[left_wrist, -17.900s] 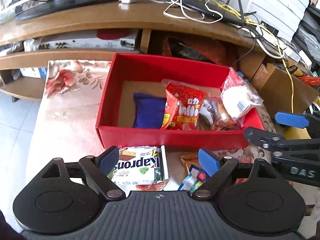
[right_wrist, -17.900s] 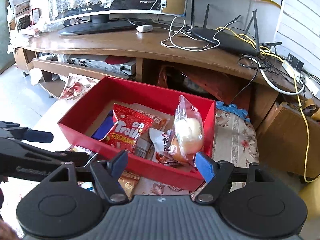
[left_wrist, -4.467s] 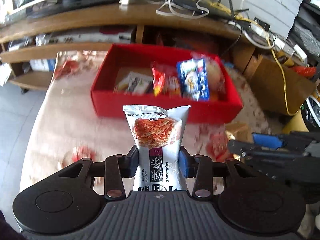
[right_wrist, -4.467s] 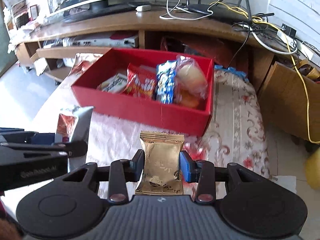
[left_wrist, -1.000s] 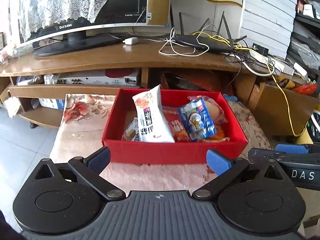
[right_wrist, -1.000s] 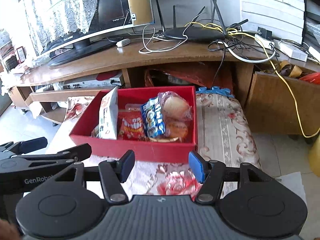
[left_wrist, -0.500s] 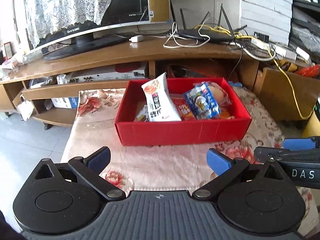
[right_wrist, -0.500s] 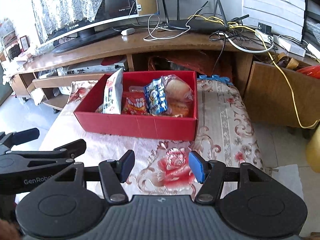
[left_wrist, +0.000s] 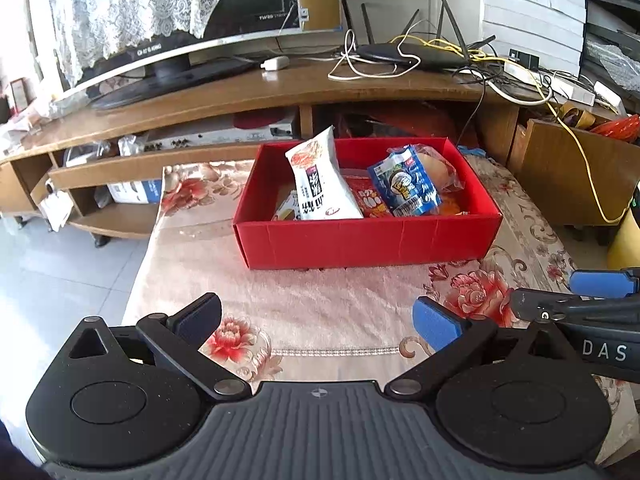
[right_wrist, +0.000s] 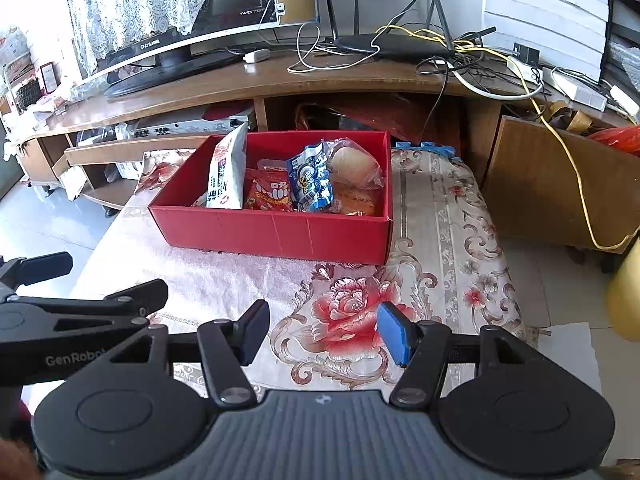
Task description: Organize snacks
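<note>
**Snacks boxed; both tools idle**

Left hand-held gripper [left_wrist: 316, 320]: jaws spread wide, nothing between them. Right hand-held gripper [right_wrist: 323, 330]: likewise wide open and empty. Both hover low over the cloth, well short of the box.

Open red cardboard box [left_wrist: 368, 240] holds every snack in view: tall white crinkly packet [left_wrist: 322, 188] leaning at the left, red gummy bag [right_wrist: 267, 194], blue-and-white foil pouch [left_wrist: 404, 188], clear-wrapped bun [right_wrist: 354, 164] at the right. No packet lies loose on the cloth. Judgement: sorting looks finished, or nearly so.

Surface: low desk under a pink floral cloth [right_wrist: 348, 312]. Behind it a long wooden TV stand [left_wrist: 280, 88] with monitor, router, tangled cables; tiled floor left.
</note>
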